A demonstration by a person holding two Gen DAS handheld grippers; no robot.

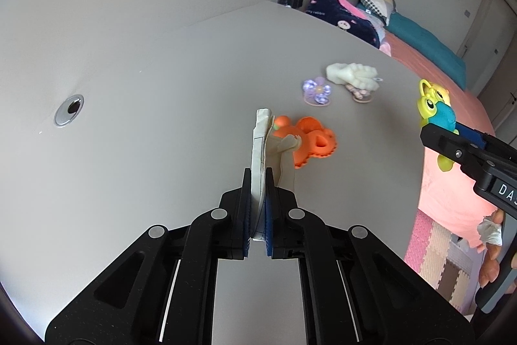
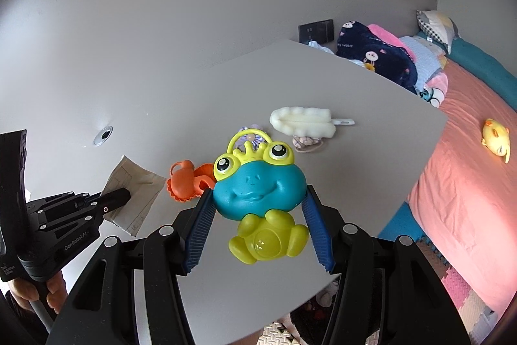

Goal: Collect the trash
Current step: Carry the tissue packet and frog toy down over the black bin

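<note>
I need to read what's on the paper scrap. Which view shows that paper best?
The right wrist view: the paper lies broadside, printed lines visible, pinched by the left claw. The left wrist view shows it edge-on.

Over the table (image 2: 371, 151), the left gripper (image 1: 258, 209) pinches a paper scrap (image 1: 260, 157) upright between its pads; to its right, the right gripper (image 2: 258, 215) grips a frog toy (image 2: 258, 183) above the near edge. Beyond them an octopus toy (image 1: 311, 141) lies mid-table, with a flower piece (image 1: 316, 91) and a sponge (image 1: 352, 73) farther back. The bed (image 2: 468, 157) runs along the table's right side.
</note>
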